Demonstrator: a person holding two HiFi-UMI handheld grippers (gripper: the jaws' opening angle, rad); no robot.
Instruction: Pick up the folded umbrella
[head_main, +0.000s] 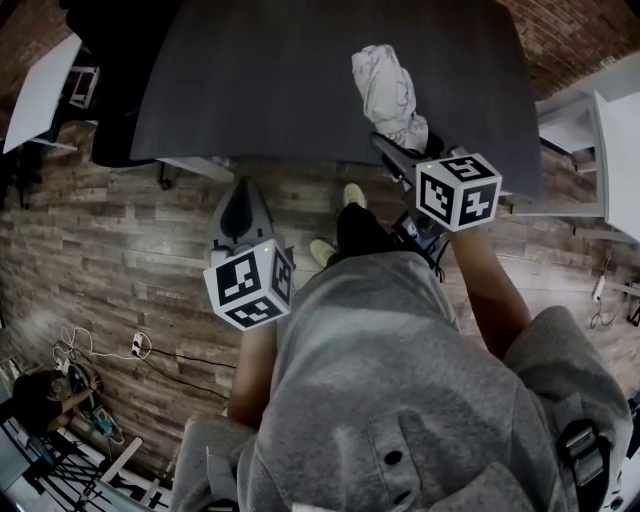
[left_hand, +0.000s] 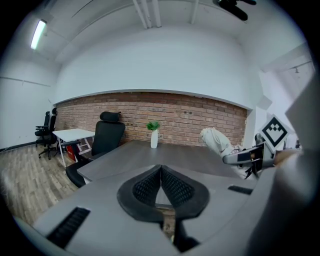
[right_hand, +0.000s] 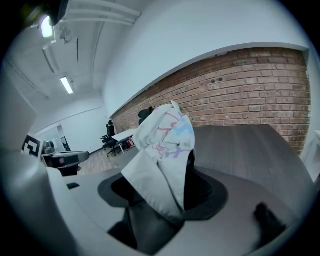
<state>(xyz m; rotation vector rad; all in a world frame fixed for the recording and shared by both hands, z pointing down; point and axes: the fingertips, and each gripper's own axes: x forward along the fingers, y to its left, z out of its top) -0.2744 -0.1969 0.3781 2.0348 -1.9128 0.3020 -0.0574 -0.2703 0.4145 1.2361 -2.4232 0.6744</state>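
White fabric folded umbrella (head_main: 388, 92), printed with pink and blue line drawings too small to read as letters, sits clamped in the right gripper (head_main: 404, 150), its free end tilting up and away over the near edge of the dark grey rectangular table (head_main: 250, 90). Right gripper view: both black jaws press its lower folds, with the cloth (right_hand: 162, 145) filling the gap. Left gripper (head_main: 243, 200) is beside the table edge with ribbed black jaws together and nothing between them (left_hand: 161, 170). Black-and-white square-patterned marker cubes (head_main: 458, 190) top each gripper. A white vase with a green plant (left_hand: 154, 137) stands at the table's far side, before the red brick wall (left_hand: 190, 120).
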